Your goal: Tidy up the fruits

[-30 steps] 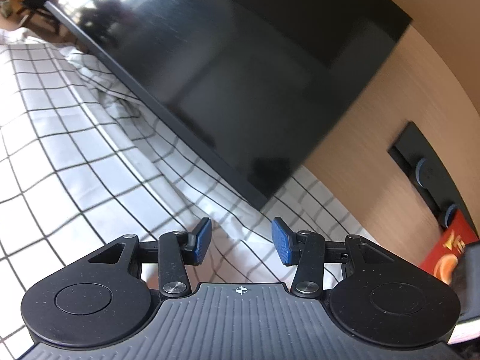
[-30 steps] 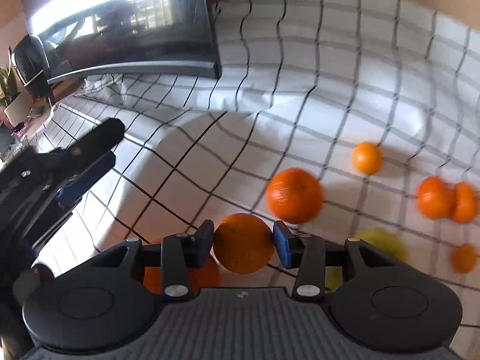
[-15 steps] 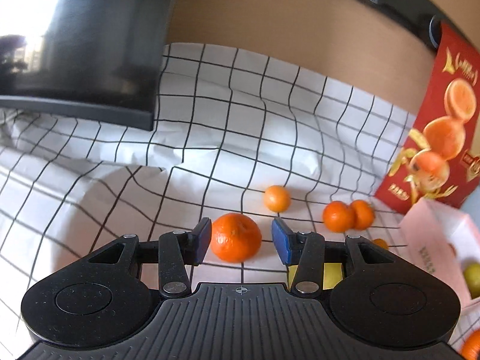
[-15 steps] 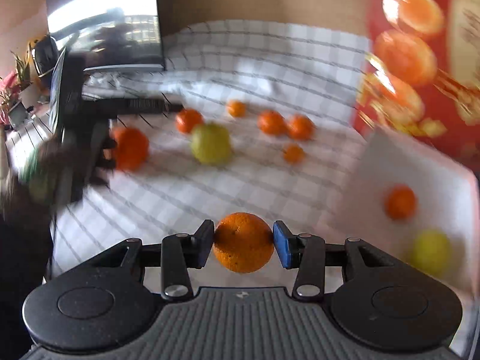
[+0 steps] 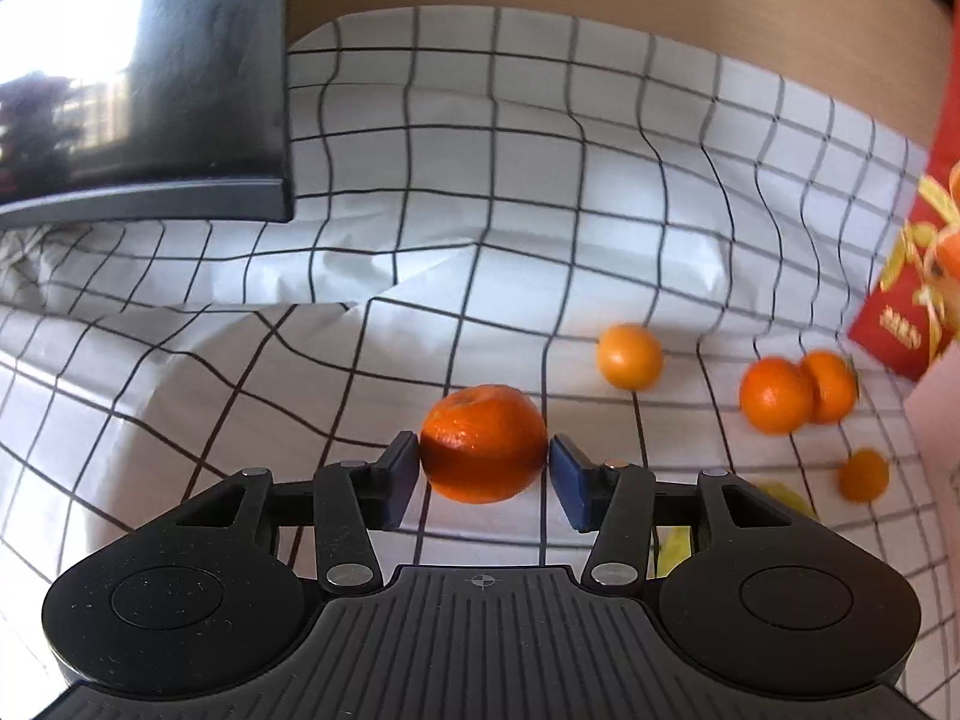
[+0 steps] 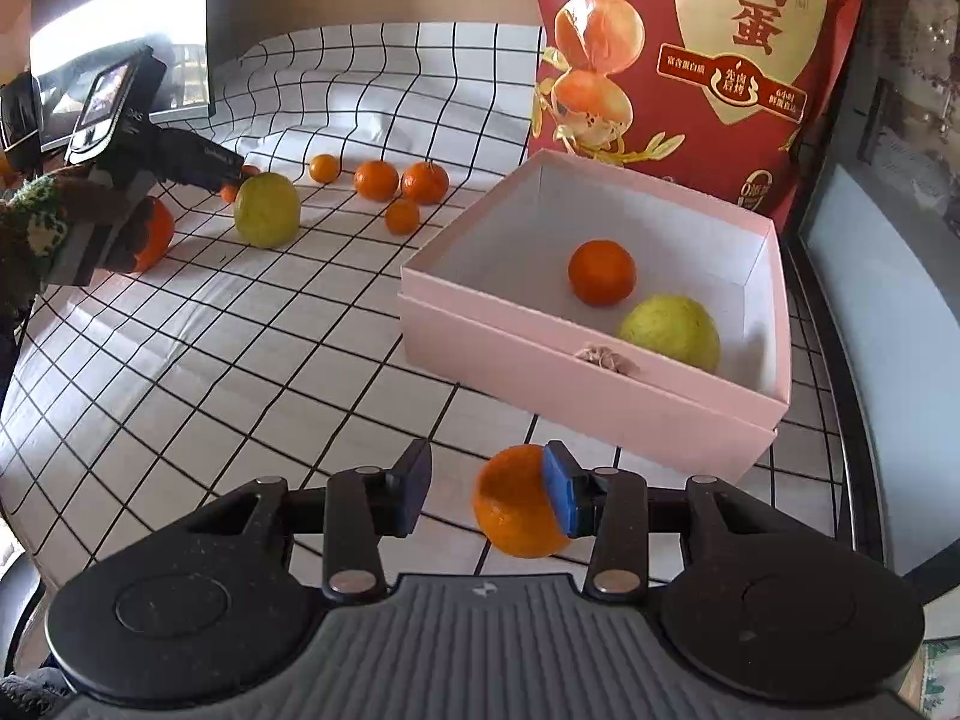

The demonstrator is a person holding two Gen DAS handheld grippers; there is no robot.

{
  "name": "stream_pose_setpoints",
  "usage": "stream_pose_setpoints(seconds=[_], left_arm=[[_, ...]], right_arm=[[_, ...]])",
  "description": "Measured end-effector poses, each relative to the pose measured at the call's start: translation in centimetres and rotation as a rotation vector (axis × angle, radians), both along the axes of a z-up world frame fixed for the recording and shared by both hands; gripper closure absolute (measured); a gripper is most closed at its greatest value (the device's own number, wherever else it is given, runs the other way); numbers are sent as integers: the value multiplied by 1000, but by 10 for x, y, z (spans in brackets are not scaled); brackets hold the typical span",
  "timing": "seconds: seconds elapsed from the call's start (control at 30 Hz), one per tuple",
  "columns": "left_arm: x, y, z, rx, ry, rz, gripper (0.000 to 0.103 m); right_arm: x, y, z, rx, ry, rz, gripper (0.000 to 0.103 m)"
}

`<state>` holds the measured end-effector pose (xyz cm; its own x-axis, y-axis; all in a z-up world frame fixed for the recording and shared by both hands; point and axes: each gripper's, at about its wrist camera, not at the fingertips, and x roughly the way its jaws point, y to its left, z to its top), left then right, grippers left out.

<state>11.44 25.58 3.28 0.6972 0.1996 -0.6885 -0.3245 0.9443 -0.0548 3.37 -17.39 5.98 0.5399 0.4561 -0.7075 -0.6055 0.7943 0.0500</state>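
My left gripper is closed around a large orange on the checked cloth, both pads touching it. It also shows in the right wrist view at the far left. My right gripper is open; an orange lies against its right pad, apart from the left pad, in front of the pink box. The box holds an orange and a green fruit. Several small oranges and a green fruit lie on the cloth.
A red snack bag stands behind the box. A dark monitor stands at the back left on the rumpled checked cloth. Another orange lies behind the person's left hand. A dark edge borders the table's right side.
My right gripper swung toward the box and opened; its orange has come off the left pad. My left gripper moved forward and closed on the large orange.
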Motion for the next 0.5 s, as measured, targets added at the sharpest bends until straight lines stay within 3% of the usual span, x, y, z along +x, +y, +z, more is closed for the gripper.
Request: stream_pose_setpoints(seconds=[0.23, 0.27, 0.3, 0.4, 0.5], left_arm=[[-24, -5, 10, -54, -110, -21, 55], [-33, -8, 13, -71, -144, -27, 68], [-45, -14, 18, -84, -191, -37, 95], [-81, -38, 32, -117, -306, -112, 92], [-105, -68, 40, -134, -351, -206, 92]], right_arm=[[-16, 8, -8, -8, -85, 30, 61], [-18, 7, -10, -7, -100, 31, 60], [-21, 6, -11, -6, -113, 31, 60], [-25, 1, -14, 3, -131, 25, 59], [-25, -6, -13, 34, -113, 17, 59]])
